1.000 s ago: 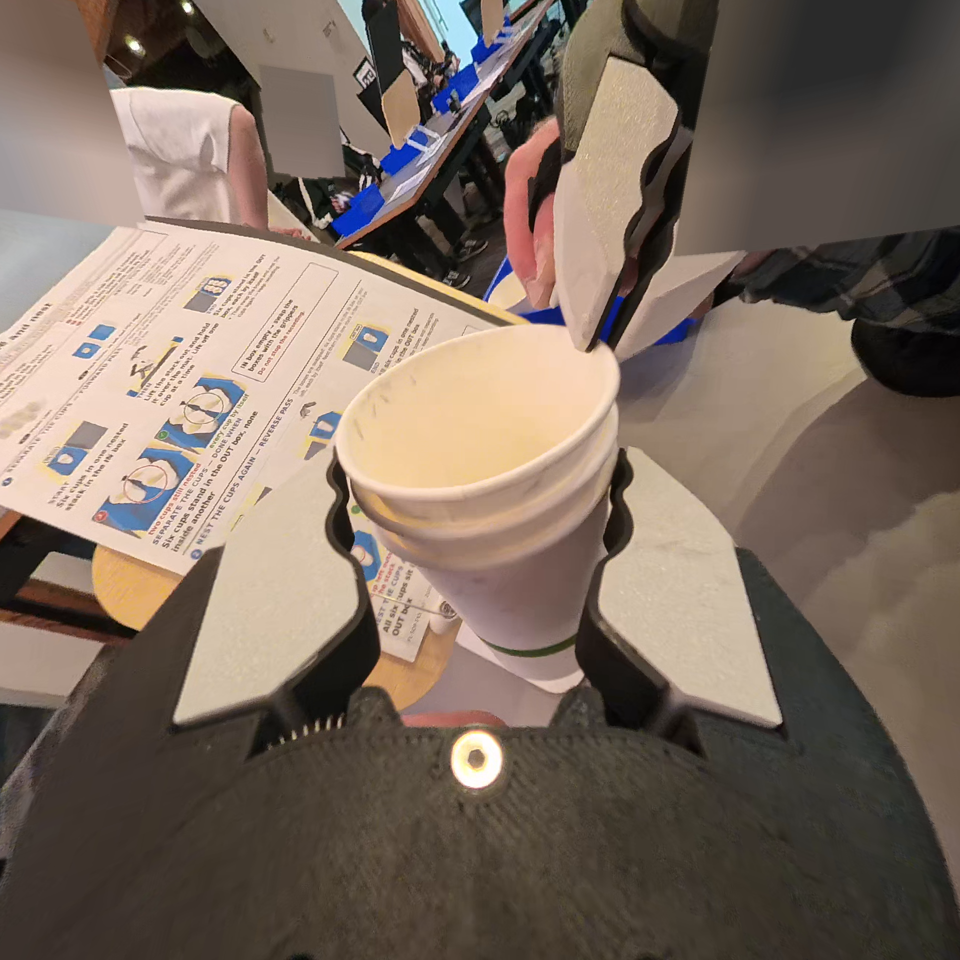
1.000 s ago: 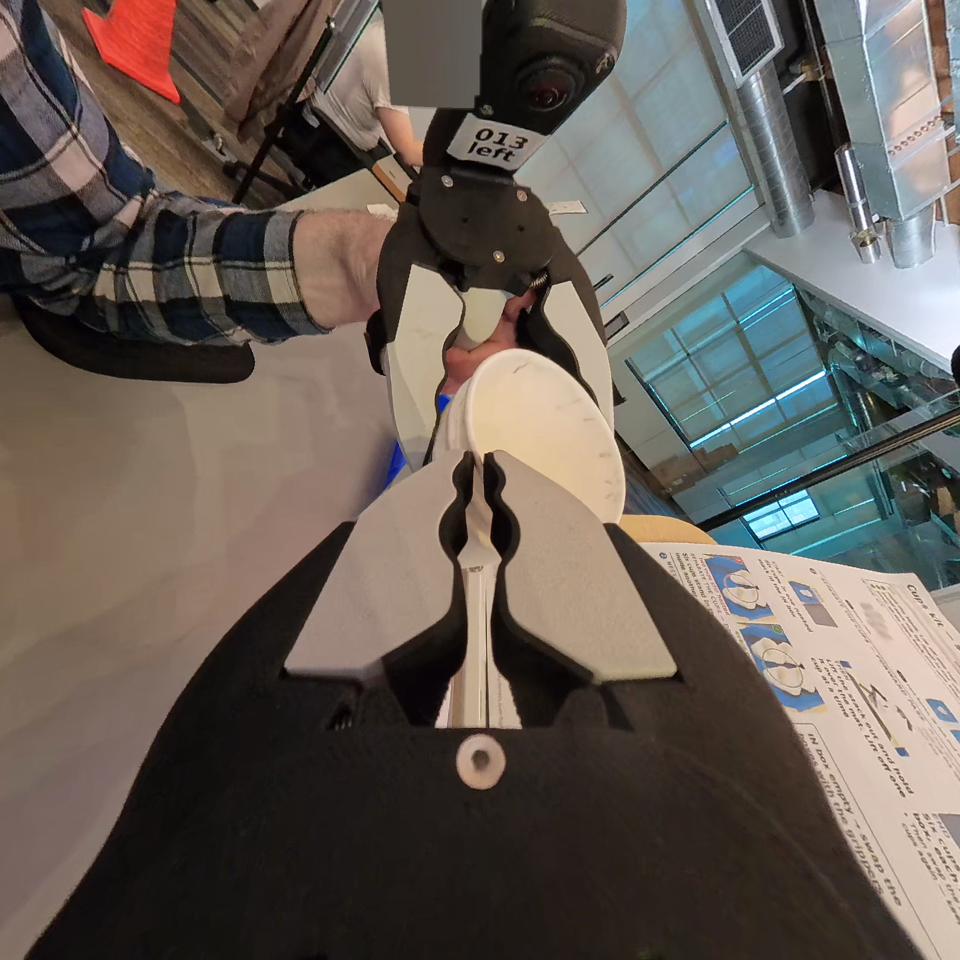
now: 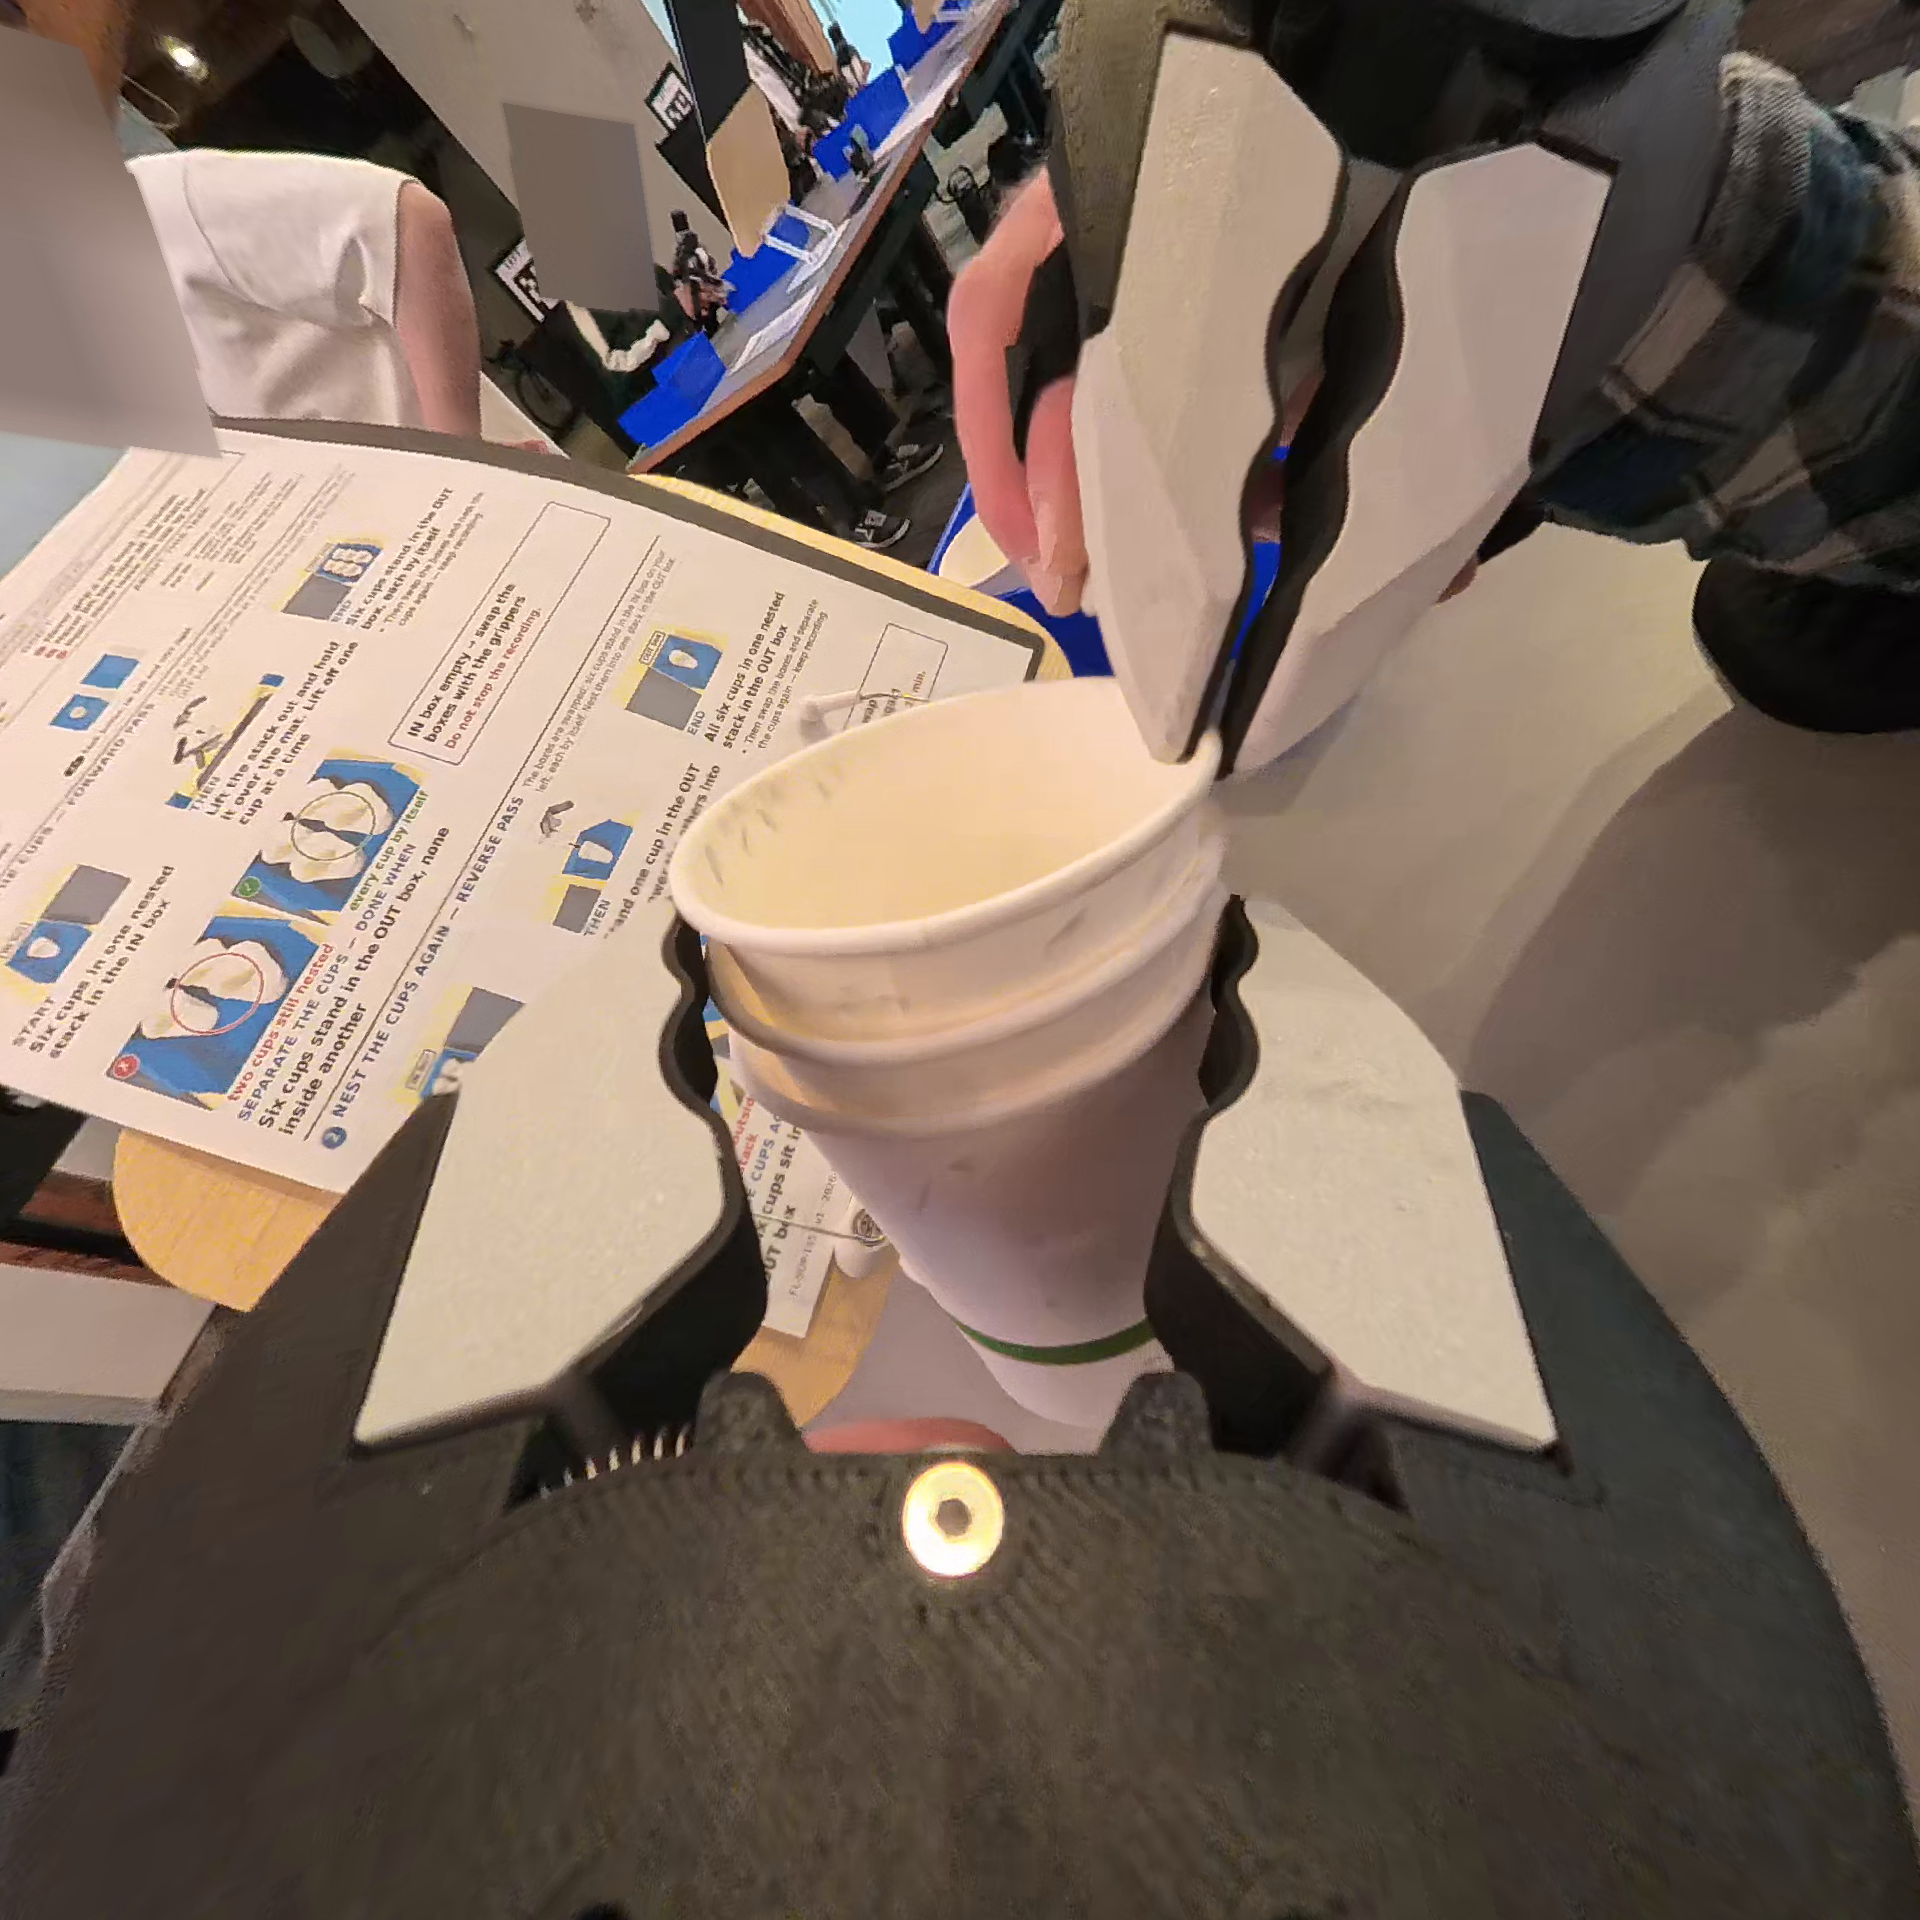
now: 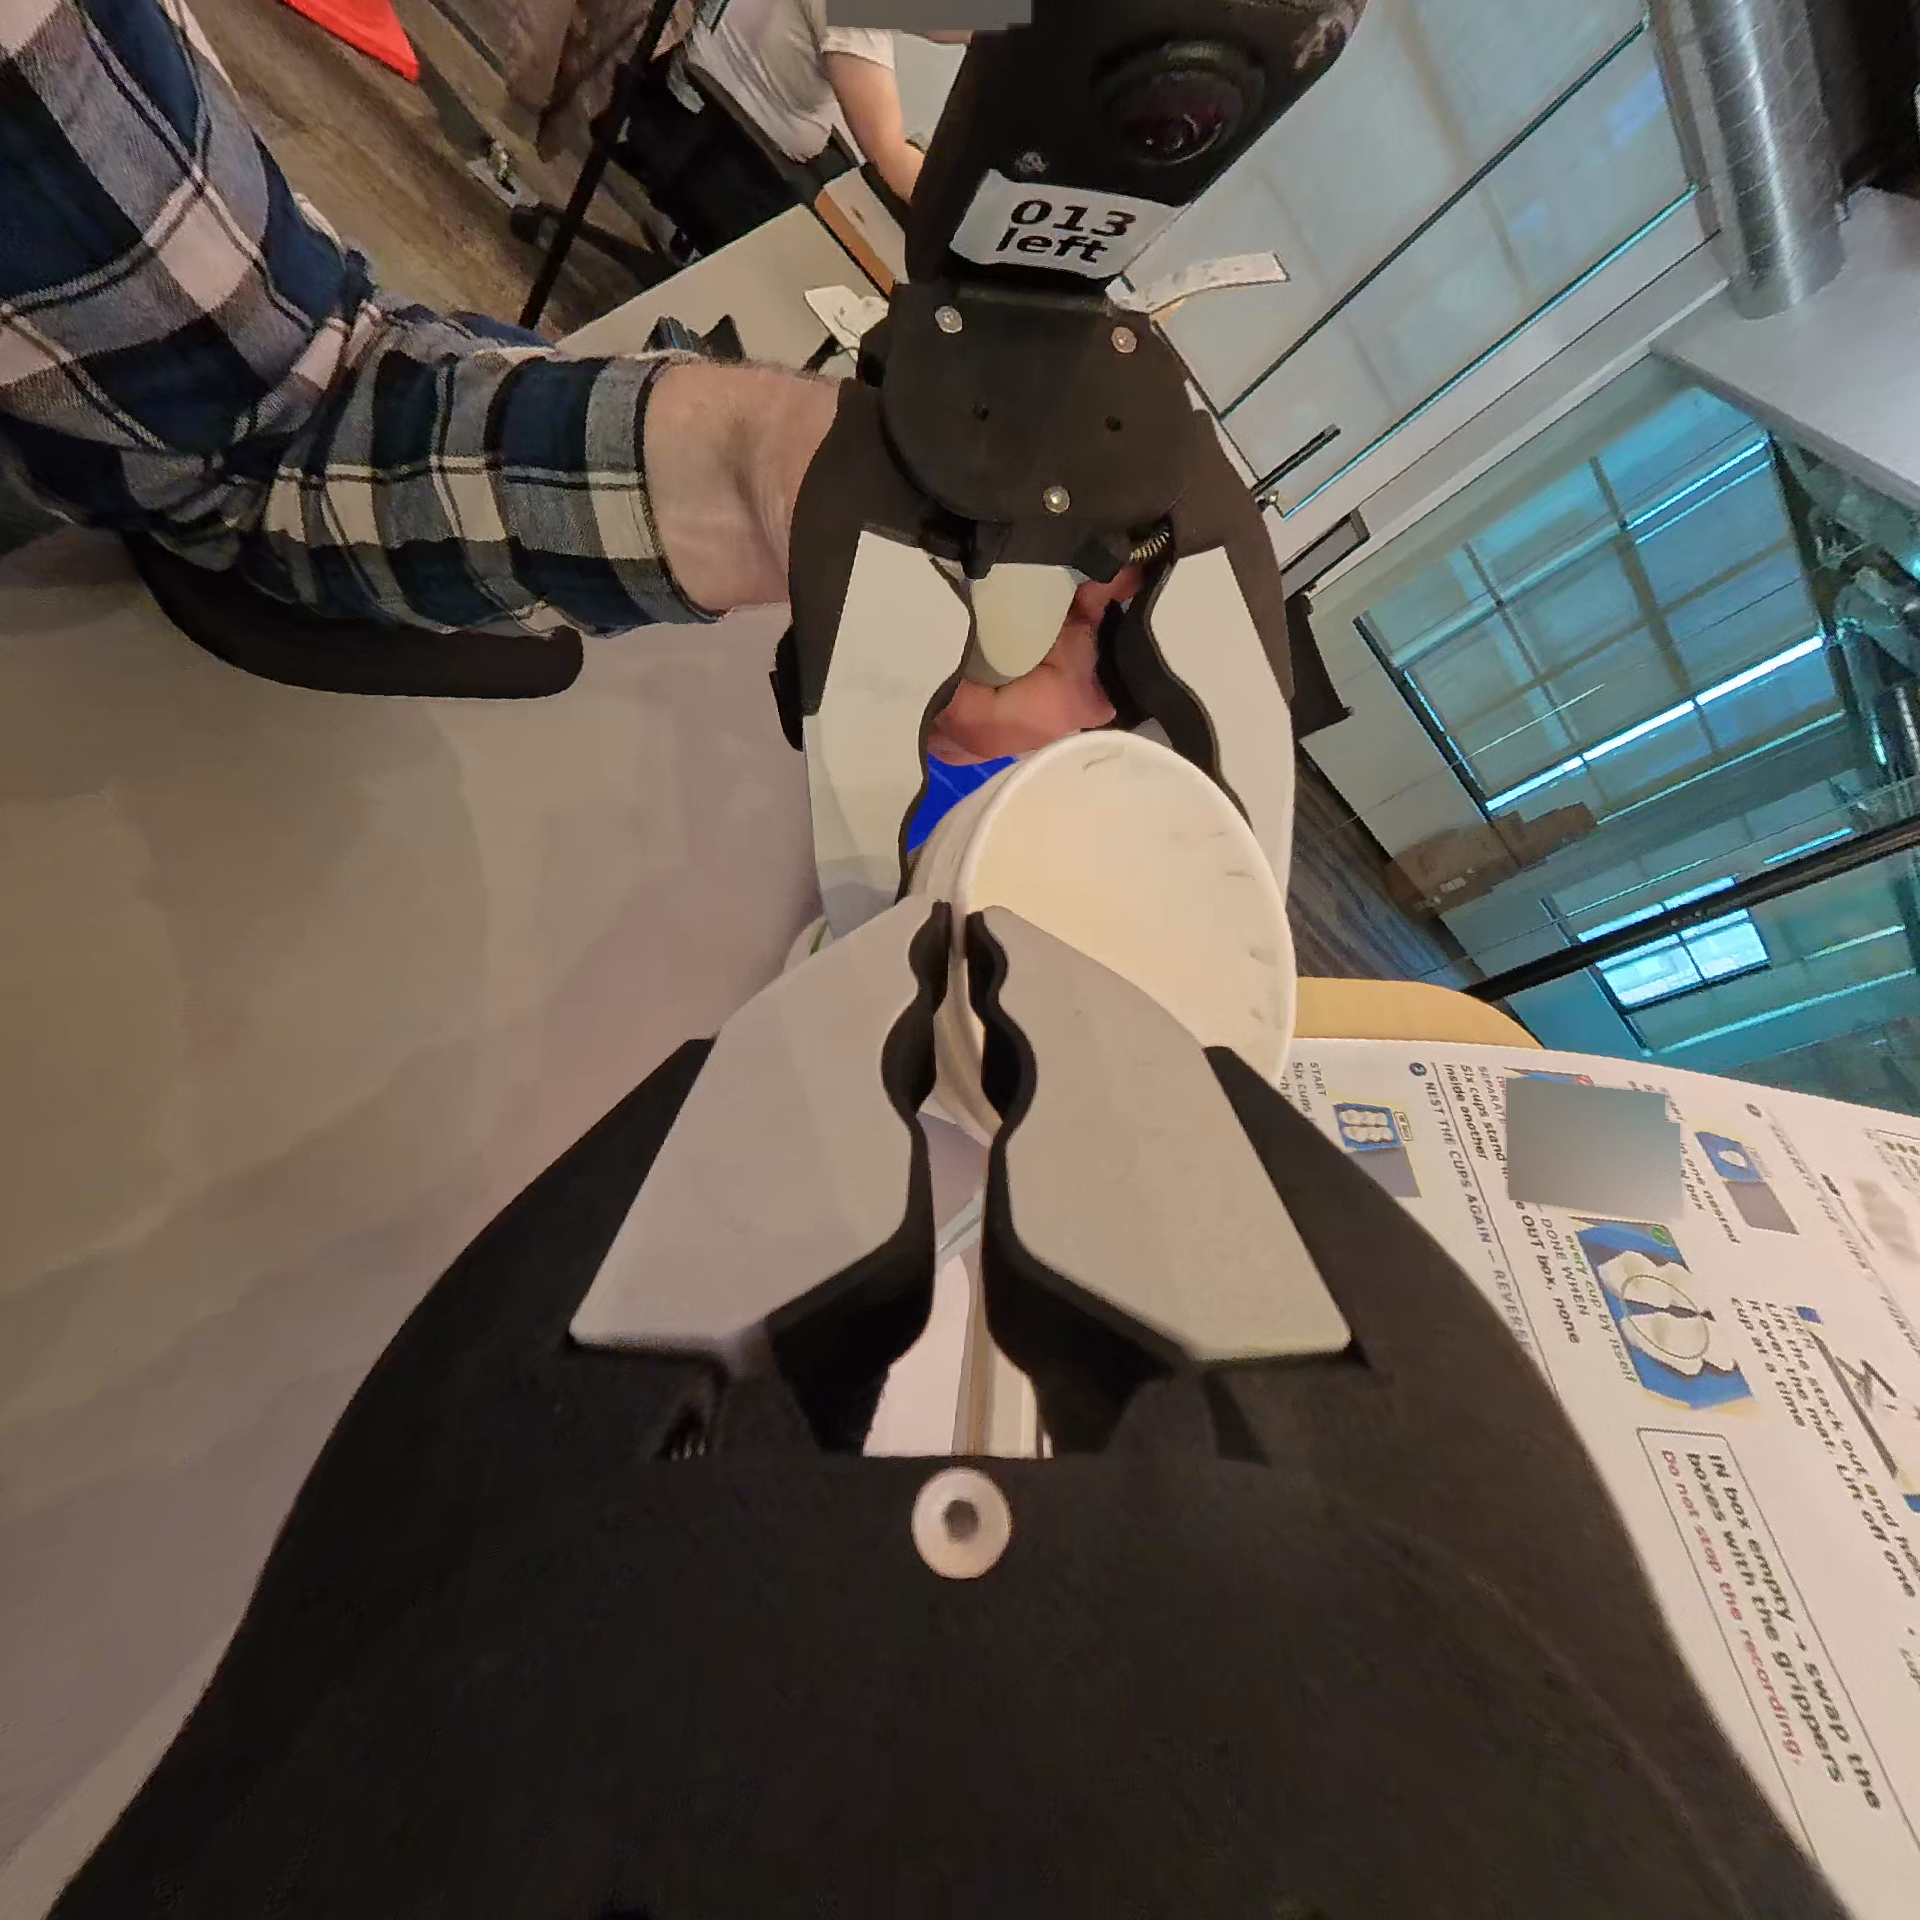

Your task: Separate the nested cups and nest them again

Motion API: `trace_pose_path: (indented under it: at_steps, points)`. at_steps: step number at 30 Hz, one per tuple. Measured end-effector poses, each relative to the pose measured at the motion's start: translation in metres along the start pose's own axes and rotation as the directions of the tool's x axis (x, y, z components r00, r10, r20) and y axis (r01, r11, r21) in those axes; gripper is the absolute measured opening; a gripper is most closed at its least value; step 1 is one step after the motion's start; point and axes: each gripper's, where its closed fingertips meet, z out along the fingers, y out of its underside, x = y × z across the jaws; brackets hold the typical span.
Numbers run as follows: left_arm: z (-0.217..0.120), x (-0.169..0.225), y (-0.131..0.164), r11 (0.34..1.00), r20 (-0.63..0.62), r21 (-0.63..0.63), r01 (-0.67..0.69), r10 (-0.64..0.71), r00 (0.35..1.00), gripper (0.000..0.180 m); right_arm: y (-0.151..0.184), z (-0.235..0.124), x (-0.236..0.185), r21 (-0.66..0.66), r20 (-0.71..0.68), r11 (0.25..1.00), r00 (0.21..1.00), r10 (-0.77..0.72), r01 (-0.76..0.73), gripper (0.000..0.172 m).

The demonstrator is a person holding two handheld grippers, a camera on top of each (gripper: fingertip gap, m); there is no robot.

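Item 1. Stack of nested white paper cups [image 3: 966, 1049], tapered, the outermost with a green band near its base; held in the air, tilted, mouth up and toward the camera in the left wrist view. At least three rolled rims show, one below another.

Item 2. Left gripper [image 3: 951, 1013], black body with pale grey finger plates; its two fingers stand wide apart around the stack, one on each side just below the lower rims, pressing on the outer cup wall.

Item 3. Top cup [image 4: 1132, 914], innermost of the stack, cream inside, with faint grey scuffs on the inner wall; it sits raised above the next rim.

Item 4. Right gripper [image 4: 958, 935], same make; fingers pressed nearly together, pinching the rim of the top cup at its far right edge, one pad inside the wall and one outside.

Item 5. Printed instruction sheet [image 3: 343, 748], white with blue pictures, lying on a round light-wood board [image 3: 208, 1226] to the left of the stack.

Item 6. Pale grey surface [image 3: 1558, 1039], below and to the right of the stack.

Item 7. Plaid sleeve [image 4: 312, 395], blue and white, on the arm behind the left gripper.
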Motion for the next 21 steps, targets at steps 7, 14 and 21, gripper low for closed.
trace_pose_path:
  at_steps: [7,14,21]
  points:
    - [0.0,0.0,0.002,0.998,0.034,-0.038,-0.051,0.052,0.998,0.092,0.004,0.007,0.002,-0.035,-0.006,0.998,0.998,0.06,-0.06,0.011]
    - [0.0,-0.005,0.006,0.987,0.103,-0.108,-0.118,0.129,0.986,0.092,0.004,0.013,0.0,-0.047,0.003,0.994,0.995,0.098,-0.098,0.003]
    - [-0.001,-0.008,0.003,0.991,0.113,-0.082,-0.109,0.118,0.987,0.092,0.001,0.012,0.004,0.011,-0.016,0.997,0.997,0.077,-0.077,0.003]
